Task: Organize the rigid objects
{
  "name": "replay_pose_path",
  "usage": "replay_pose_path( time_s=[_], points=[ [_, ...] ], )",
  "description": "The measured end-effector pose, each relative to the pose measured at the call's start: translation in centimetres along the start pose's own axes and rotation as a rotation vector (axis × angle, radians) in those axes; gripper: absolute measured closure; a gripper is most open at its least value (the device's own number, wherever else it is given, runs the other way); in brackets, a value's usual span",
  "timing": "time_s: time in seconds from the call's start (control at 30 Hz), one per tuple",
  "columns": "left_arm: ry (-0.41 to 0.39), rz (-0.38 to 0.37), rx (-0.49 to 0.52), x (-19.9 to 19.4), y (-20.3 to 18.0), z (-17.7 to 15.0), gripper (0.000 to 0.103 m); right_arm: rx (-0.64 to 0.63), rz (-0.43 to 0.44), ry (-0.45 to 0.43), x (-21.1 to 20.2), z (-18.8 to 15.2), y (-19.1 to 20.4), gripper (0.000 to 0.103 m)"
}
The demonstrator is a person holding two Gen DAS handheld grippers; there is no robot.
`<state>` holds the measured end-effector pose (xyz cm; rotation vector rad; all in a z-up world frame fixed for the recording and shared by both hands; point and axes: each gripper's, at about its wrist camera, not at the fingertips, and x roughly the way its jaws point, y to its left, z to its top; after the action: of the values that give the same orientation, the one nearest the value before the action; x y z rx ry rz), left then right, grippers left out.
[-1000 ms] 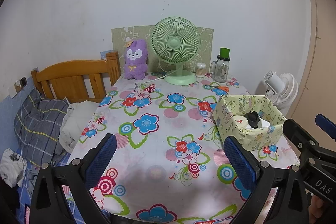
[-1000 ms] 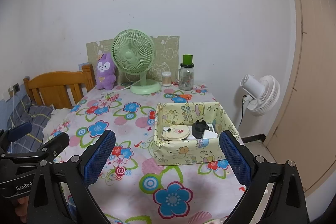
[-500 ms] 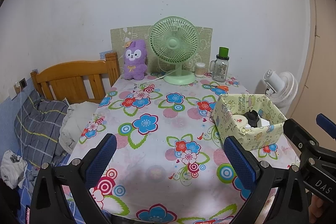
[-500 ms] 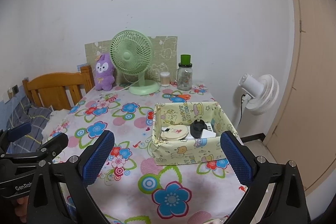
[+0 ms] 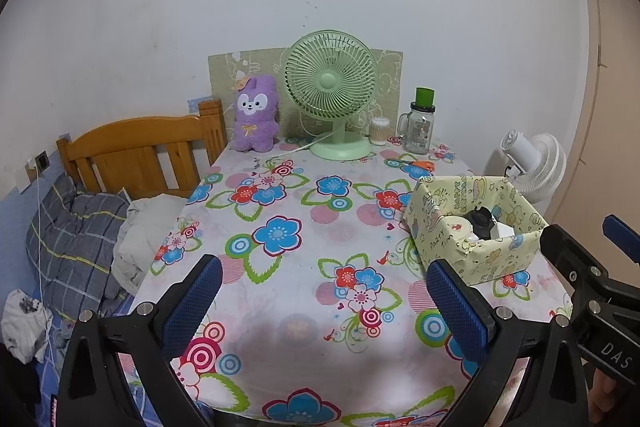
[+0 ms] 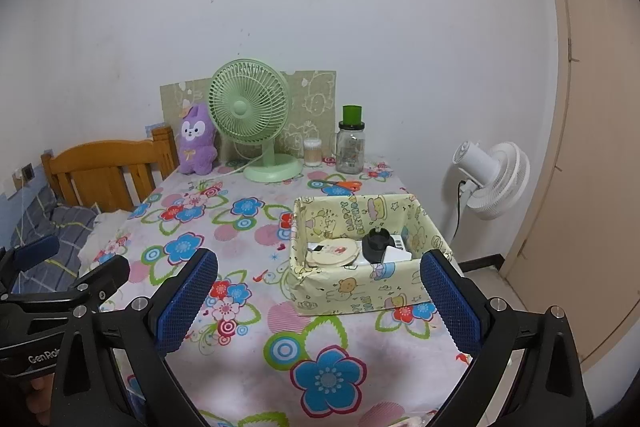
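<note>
Hovering, left gripper (image 5: 322,301): it is hanging above the near part of the table, its blue-padded fingers (image 5: 192,303) spread wide with nothing between them.
Hovering, right gripper (image 6: 318,295): it is sitting above the near right part of the table, jaws spread wide and gripping nothing; the box is showing between its two fingers (image 6: 450,301), farther off.
Table (image 5: 304,195): it is wearing a white cloth printed with blue, red and pink flowers.
Box (image 6: 360,291): a yellow box wrapped in cartoon paper is standing on the right side of the table, near the right edge, well apart from both grippers.
Box contents: a round cream disc (image 6: 332,251) is lying at the left, a black round-topped object (image 6: 376,241) is sitting in the middle, and a white carton (image 6: 396,251) is lying just beside it at the right.
Back row: a purple plush rabbit (image 5: 256,119), a green desk fan (image 5: 332,91), a small tub of cotton swabs (image 5: 379,131) and a glass jar with a green cap (image 5: 420,123) are standing along the wall.
Scissors (image 5: 418,164): orange-handled, they are lying between the jar and the box.
Surroundings: a wooden bed frame (image 5: 140,151) with bedding is standing left of the table; a white floor fan (image 6: 494,179) is standing to its right.
</note>
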<state>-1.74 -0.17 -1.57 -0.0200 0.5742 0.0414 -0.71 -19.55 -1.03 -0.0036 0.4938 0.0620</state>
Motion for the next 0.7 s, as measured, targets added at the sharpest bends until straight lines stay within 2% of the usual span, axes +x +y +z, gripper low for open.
replay_pose_path(
  time_s=[0.7],
  points=[
    [0.014,-0.009,0.022,0.92,0.49,-0.22,0.0,-0.002,-0.019,0.006,0.68,-0.23,0.21,0.0]
  ],
)
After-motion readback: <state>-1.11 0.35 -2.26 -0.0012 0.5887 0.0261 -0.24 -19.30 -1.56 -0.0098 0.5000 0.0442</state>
